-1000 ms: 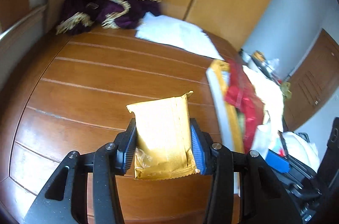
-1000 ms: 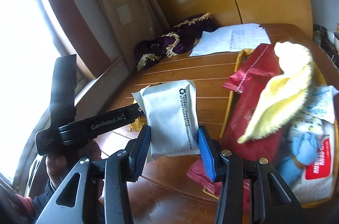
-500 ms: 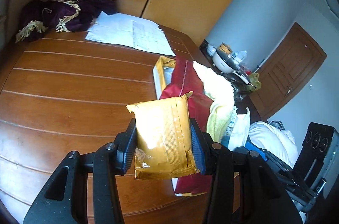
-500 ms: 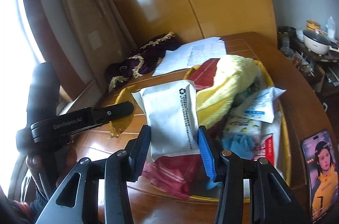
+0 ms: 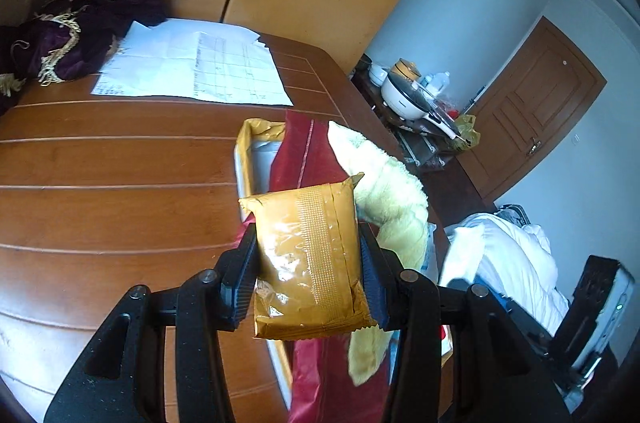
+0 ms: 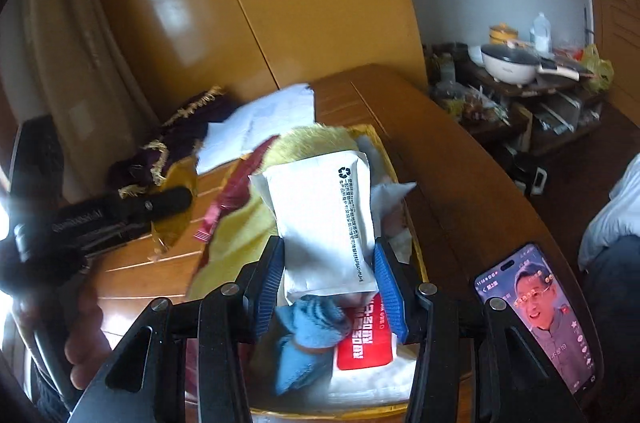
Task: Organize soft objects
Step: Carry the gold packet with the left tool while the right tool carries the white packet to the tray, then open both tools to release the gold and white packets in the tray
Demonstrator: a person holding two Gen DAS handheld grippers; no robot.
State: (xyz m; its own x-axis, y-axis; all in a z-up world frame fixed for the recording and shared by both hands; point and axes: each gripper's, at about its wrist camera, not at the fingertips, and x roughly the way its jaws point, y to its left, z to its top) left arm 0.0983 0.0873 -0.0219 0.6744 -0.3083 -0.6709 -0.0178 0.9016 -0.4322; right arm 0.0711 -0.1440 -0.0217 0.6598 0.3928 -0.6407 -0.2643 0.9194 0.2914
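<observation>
Your left gripper (image 5: 308, 263) has its jaws clamped on the flanks of a gold packet (image 5: 308, 255), which stands upright between them in the air; ahead of and below those jaws is the yellow-rimmed tray (image 5: 244, 159) on the counter (image 5: 120, 191), already heaped with a dark red cloth (image 5: 300, 159) and a pale yellow towel (image 5: 392, 207). Your right gripper (image 6: 330, 287) likewise has its jaws closed on a white pouch (image 6: 324, 223), held upright directly over the tray's near end. The step in hand looks like dropping both packets into the tray, so bring each one low over the heap before you let the jaws part; released from height, a slick packet could slide off the mounded towel and over the rim. Place one at a time, since the two grippers are converging on the same tray. Beneath the right jaws the tray holds a blue cloth (image 6: 308, 335), a white pack with a red label (image 6: 364, 347) and other white wrappers, so it is nearly full; aim for a hollow, not the peak. Mind the phone (image 6: 536, 319), which lies on the counter just right of the right jaws.
</observation>
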